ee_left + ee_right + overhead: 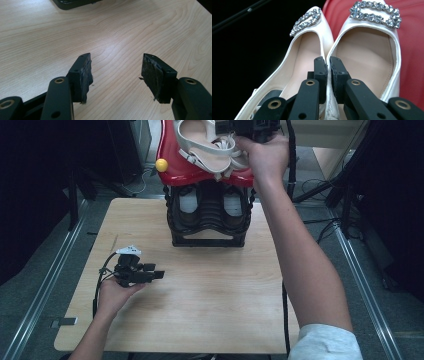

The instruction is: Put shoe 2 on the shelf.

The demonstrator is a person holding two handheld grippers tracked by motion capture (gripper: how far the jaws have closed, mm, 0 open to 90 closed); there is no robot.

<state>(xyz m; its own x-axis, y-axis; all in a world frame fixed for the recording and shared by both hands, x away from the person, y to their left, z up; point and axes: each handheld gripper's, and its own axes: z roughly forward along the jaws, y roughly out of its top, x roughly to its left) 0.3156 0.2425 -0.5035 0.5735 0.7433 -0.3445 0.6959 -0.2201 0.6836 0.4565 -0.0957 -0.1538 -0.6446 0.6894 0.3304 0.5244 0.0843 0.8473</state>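
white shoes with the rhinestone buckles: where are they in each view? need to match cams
High view: the white shoes lie at top centre on the red shelf of the shoe rack, at the right gripper.
Left gripper view: not in it; open jaws over the wooden table.
Right gripper view: both shoes fill the centre, jaws closed on their touching inner edges.
Shared landmark: the red shelf, at right in the right gripper view.

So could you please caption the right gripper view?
Right tool shut on the touching sides of two white shoes with jewelled buckles.
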